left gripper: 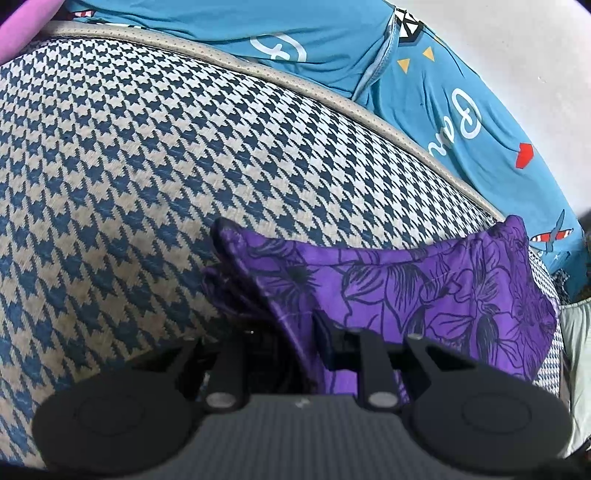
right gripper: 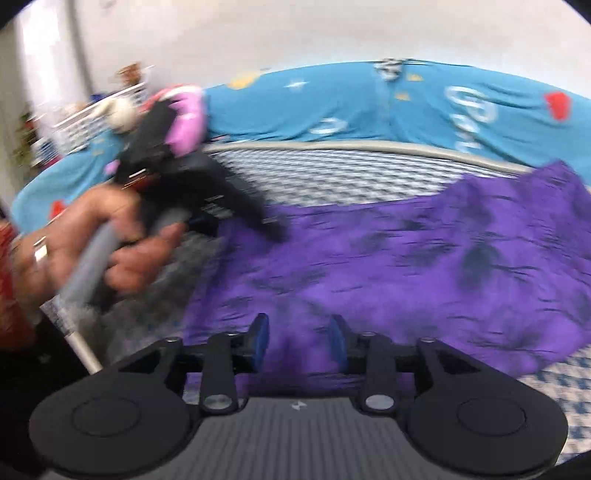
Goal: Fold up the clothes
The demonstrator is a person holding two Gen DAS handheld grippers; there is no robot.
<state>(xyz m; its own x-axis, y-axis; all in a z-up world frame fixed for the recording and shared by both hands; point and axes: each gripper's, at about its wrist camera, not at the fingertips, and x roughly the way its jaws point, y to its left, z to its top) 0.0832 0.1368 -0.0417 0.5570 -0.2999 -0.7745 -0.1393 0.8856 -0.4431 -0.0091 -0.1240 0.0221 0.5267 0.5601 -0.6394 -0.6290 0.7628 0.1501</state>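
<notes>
Fingers of the left gripper point(left gripper: 291, 332) pinched a fold of the purple floral cloth point(left gripper: 424, 295). The right gripper point(right gripper: 299, 343) hovered above it, blue pads point(right gripper: 260, 338) apart, holding nothing. Cloth lay on a houndstooth cushion point(left gripper: 147, 166); blue printed fabric point(left gripper: 424, 92) behind, white wall point(right gripper: 295, 33) beyond.

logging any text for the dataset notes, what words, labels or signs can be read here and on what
"Bar": white script on the blue sheet, left wrist view; the word runs on behind the mattress edge.
White looped script further left on the same sheet: part of a letter, unreadable.
White marks on the sheet in the right wrist view: too blurred.
Small logo on the right gripper body: no words.
</notes>
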